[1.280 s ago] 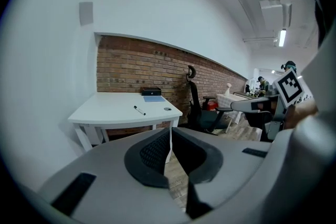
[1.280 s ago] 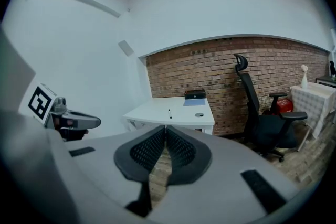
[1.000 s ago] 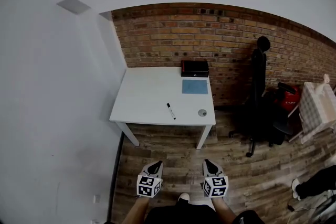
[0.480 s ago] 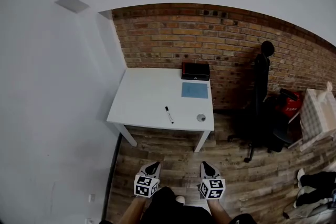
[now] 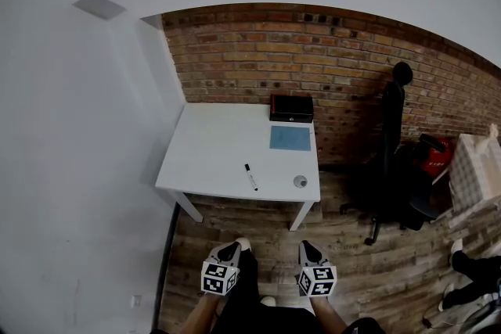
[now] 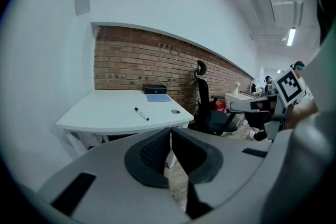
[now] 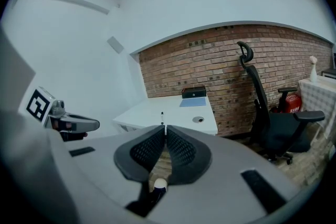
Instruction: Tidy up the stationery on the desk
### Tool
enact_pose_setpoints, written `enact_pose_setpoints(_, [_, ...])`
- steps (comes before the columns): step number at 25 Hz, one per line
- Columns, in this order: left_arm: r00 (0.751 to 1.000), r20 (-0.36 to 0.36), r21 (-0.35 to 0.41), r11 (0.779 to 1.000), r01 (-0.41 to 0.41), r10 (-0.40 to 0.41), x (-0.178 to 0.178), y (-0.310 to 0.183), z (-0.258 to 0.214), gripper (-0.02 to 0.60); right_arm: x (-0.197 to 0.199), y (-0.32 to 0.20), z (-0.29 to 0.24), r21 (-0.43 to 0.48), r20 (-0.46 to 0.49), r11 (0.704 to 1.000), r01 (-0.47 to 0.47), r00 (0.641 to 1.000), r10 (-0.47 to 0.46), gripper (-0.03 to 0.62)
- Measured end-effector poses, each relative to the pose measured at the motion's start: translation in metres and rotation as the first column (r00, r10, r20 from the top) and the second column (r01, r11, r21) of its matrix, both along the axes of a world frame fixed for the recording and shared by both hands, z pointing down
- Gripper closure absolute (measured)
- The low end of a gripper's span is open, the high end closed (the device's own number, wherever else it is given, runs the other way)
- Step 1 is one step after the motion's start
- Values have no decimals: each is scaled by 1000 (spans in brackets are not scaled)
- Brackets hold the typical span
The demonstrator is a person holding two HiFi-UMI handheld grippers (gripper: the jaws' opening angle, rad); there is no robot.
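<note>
White table [image 5: 211,149] is carrying the marker [image 5: 250,177] untouched, since left gripper [image 5: 229,248] and right gripper [image 5: 307,247] are hovering well short, jaws pressed together, empty.

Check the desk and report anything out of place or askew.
The marker looks stray: it lies loose and diagonal near the front edge of the white desk, a small round object apart to its right. The blue pad and black box sit square at the back. Nothing looks spilled or damaged.
</note>
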State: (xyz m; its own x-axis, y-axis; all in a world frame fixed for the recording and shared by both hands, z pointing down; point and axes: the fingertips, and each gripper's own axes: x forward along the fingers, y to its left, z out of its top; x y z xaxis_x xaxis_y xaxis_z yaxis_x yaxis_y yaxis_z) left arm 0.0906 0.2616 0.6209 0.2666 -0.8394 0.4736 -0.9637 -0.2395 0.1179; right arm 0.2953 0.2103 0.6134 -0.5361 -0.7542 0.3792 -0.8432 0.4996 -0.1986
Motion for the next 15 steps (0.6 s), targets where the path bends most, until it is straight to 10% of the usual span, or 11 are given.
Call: enact_pose_setpoints(15, [997, -22, -28, 997, -68, 68, -17, -111, 15, 558, -26, -92, 4, -19, -15, 999, -36, 999, 36, 571])
